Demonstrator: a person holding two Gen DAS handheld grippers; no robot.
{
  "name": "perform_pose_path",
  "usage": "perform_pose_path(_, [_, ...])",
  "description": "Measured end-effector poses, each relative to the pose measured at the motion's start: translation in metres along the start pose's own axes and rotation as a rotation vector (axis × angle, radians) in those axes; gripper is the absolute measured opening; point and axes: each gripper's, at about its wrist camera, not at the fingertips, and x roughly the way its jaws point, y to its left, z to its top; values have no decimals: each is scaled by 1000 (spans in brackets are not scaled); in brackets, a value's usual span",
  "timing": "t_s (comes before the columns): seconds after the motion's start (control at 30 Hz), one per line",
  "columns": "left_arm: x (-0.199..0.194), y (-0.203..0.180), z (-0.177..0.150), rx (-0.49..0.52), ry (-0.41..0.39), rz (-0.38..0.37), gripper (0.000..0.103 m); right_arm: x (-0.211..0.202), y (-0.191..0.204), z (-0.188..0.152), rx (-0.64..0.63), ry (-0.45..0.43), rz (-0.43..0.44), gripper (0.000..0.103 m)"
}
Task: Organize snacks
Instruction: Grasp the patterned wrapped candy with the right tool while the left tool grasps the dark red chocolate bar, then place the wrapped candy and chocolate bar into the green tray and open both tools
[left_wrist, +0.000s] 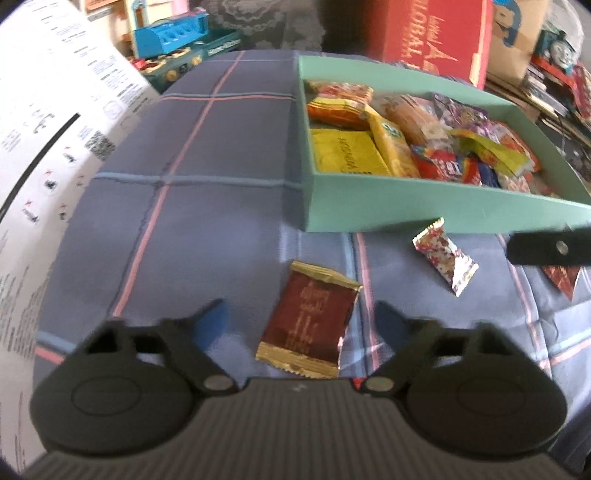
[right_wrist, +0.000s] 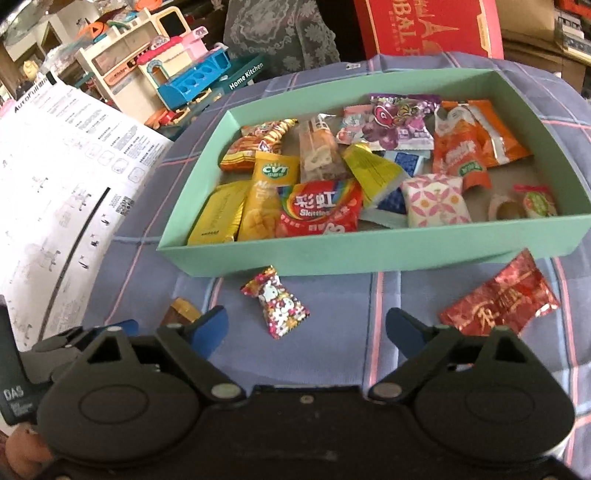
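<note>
A dark red snack packet with gold ends (left_wrist: 309, 325) lies on the blue checked cloth between the fingers of my left gripper (left_wrist: 301, 315), which is open and not touching it. A small colourful cartoon-print candy packet (right_wrist: 276, 307) lies just ahead of my right gripper (right_wrist: 306, 325), also open with nothing in its grip. A red foil packet (right_wrist: 501, 303) rests to the right of it. Behind them stands a shallow green box (right_wrist: 332, 254) holding several snack packets. One finger of the right gripper (left_wrist: 550, 248) shows at the right edge of the left wrist view.
A large white printed sheet (right_wrist: 55, 166) lies along the left side. Toy kitchen sets (right_wrist: 177, 74) and a red carton (right_wrist: 424, 26) crowd the area behind the cloth. My left gripper's finger (right_wrist: 125, 326) sits close beside the right gripper.
</note>
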Motion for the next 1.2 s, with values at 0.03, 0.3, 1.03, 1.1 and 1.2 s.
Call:
perform_pose_path(0.03, [-1,-2,-1,19,-22,17,47,3,2,1,-5,1,-4,91])
perform_pose_path(0.3, [-3,21,1,-22,-31,-42,40,33,29,7,-104,36,3,68])
perform_pose_path(1.03, [-13,17,1,-57,-23,-75,37,36,25,-3,-134,61,34,20])
perform_pose_path(1.1, [-20,12,2,-55,-29,-92,37,24,19,-5,-115,48,50,20])
perform_pose_path(1.2, [-31,2,7,-41,-46,-112,37,6,10,-7,-94,18,71,20])
